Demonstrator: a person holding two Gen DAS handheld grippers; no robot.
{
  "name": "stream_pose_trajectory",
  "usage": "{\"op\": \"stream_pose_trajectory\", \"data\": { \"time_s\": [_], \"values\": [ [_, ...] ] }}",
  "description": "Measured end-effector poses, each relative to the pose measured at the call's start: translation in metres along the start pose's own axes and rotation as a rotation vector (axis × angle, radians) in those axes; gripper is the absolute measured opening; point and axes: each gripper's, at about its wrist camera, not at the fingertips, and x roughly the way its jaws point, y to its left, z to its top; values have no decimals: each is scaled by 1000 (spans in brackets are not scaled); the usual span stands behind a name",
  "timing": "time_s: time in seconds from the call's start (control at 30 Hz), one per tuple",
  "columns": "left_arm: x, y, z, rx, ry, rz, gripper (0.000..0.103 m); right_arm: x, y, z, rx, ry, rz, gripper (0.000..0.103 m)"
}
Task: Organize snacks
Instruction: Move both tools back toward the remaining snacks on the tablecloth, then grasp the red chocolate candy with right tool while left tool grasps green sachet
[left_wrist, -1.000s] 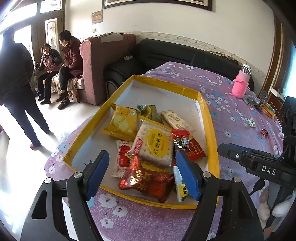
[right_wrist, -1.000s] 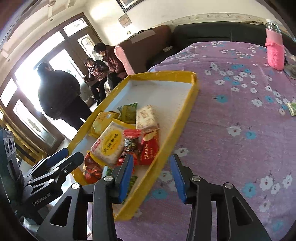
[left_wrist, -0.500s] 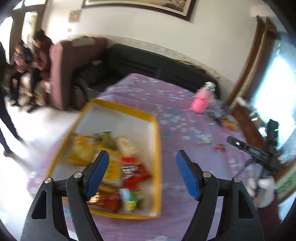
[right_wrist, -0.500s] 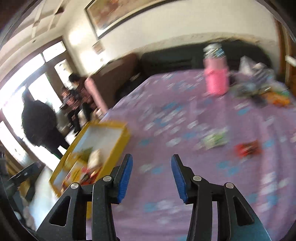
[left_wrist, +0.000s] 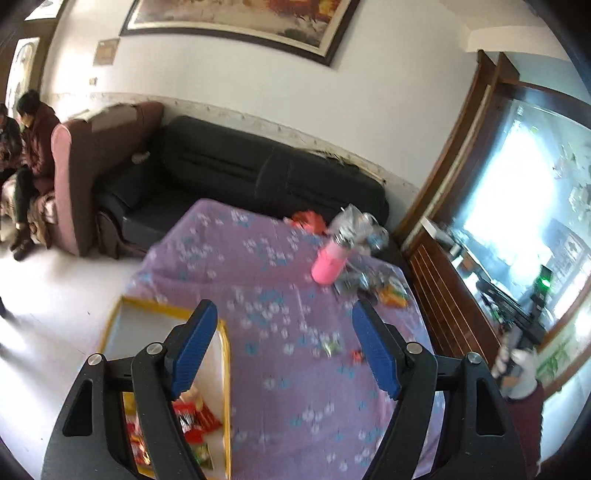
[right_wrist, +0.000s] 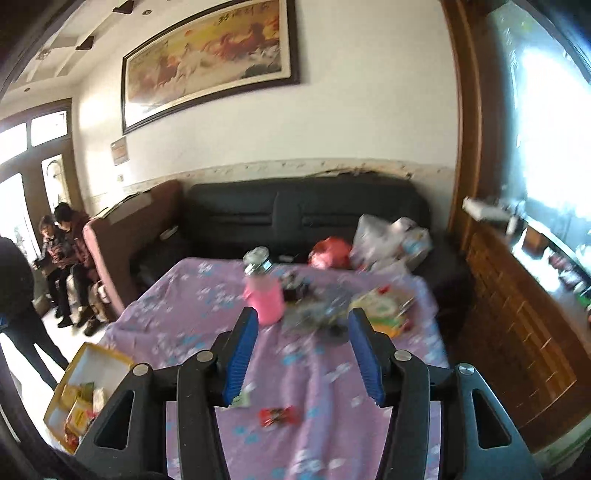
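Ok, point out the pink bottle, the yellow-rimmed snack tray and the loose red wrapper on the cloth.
pink bottle (right_wrist: 266, 301): right wrist view, on its pink sleeve.
yellow-rimmed snack tray (left_wrist: 224, 373): left wrist view, on its right rim.
red wrapper (right_wrist: 277, 415): right wrist view, on the wrapper's middle.

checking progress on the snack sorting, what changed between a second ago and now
Both grippers lifted away from the yellow tray and now face the far snacks beside the pink bottle. The right gripper is opening; the left gripper stayed open. Both are empty. The tray's snacks stayed put.
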Motion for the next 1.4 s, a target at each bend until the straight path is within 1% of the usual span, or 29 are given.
{"op": "stream_pose_trajectory", "data": {
  "time_s": [0.07,0.13,0.2,0.23,0.27,0.3,0.33,0.43,0.53,0.6,0.63,0.73,0.83,0.93,1.07,1.17,1.3,1.4],
  "values": [
    [-3,-5,19,5,-35,38,76,-8,-11,19,12,-12,-19,52],
    [-6,-12,37,34,-95,103,76,-14,-18,31,27,-26,-30,52],
    [-8,-18,52,63,-156,150,77,-19,-26,42,54,-61,-42,53],
    [-8,-18,60,72,-186,161,80,-21,-30,43,71,-84,-44,54],
    [-3,-17,66,74,-200,155,84,-20,-31,41,82,-97,-44,58],
    [3,-14,67,63,-196,147,84,-16,-31,37,86,-101,-42,60],
    [11,-10,67,50,-183,142,84,-9,-30,31,88,-99,-37,60],
    [54,-2,51,35,-87,149,84,27,-24,-1,99,-36,7,60],
    [104,5,24,45,26,149,84,73,-18,-50,166,87,105,60],
    [127,4,7,37,82,131,84,99,-14,-78,205,146,156,60],
    [144,7,-3,34,118,112,84,113,-11,-94,224,170,177,60],
    [179,5,-26,47,179,95,84,143,-4,-129,287,214,233,61],
    [207,0,-44,55,226,79,84,170,2,-153,362,257,292,60],
    [233,3,-57,45,273,49,84,194,5,-168,416,278,309,60],
    [259,5,-68,55,309,31,84,211,10,-177,420,264,274,61],
    [273,8,-74,69,322,33,84,220,3,-188,429,260,261,61],
    [288,13,-79,49,338,26,84,234,-12,-202,458,293,254,62],
    [297,15,-85,35,347,5,84,239,-18,-208,478,316,274,62]
  ]
}}
